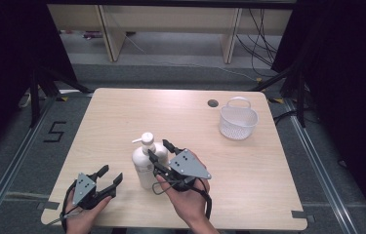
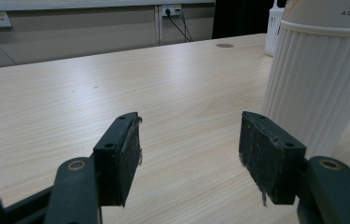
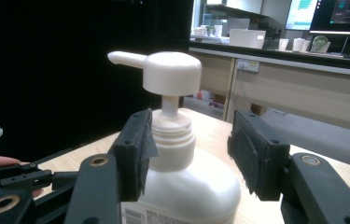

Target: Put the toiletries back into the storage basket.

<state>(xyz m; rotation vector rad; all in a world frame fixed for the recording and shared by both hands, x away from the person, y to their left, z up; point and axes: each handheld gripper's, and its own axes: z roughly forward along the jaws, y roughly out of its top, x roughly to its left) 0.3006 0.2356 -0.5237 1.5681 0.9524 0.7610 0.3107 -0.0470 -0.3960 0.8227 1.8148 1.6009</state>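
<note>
The right gripper is straddling the bottle's neck, one pad touching the collar, the other apart, not clamping, while the left gripper is idling open beside its ribbed base; the smooth, probably top-heavy plastic looks best held at that stiff collar.

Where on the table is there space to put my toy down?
The far left of the table is bare, from the far edge down to the pump bottle. The near right corner, below the white basket, is bare too. It is crowded at the near middle, where the bottle stands with the right gripper around its neck and the left gripper beside it.
</note>
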